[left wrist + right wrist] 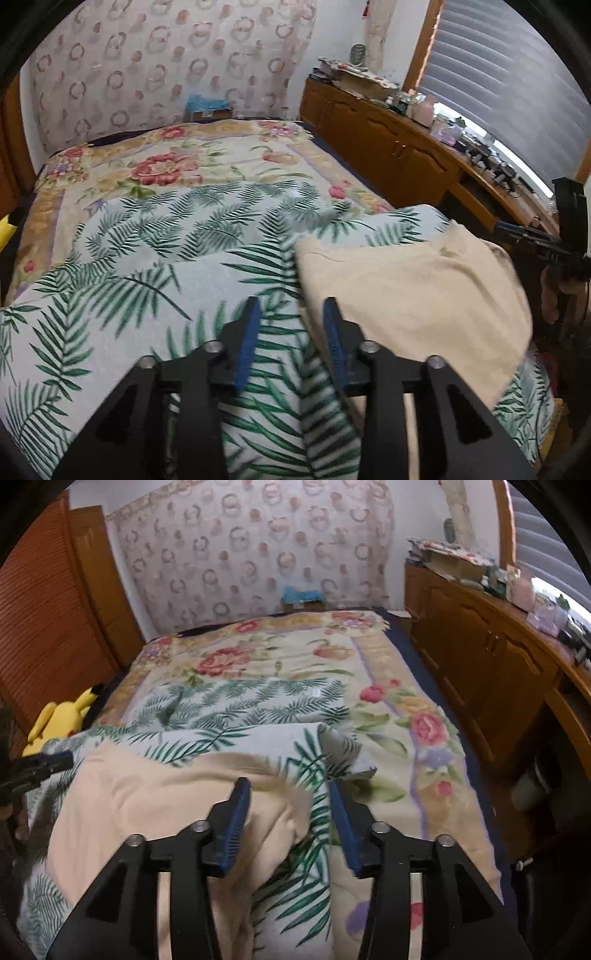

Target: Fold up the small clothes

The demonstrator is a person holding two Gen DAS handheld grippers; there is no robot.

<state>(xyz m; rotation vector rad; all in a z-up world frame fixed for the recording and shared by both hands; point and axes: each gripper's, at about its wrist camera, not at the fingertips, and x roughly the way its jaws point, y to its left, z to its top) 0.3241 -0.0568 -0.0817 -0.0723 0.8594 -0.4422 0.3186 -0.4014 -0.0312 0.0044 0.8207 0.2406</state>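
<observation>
A cream garment lies rumpled on a leaf-print blanket at the near end of the bed. My left gripper hovers open at the garment's left edge, its right finger above the cloth, with nothing pinched. My right gripper is open over the right edge of the same garment, where the cloth bunches against a fold of leaf-print blanket. Its pads do not press on the cloth. Each gripper shows at the rim of the other's view: the right gripper and the left gripper.
A floral bedspread covers the rest of the bed. A wooden cabinet with cluttered top runs along the right under window blinds. A yellow plush toy sits at the bed's left beside a louvred wooden door.
</observation>
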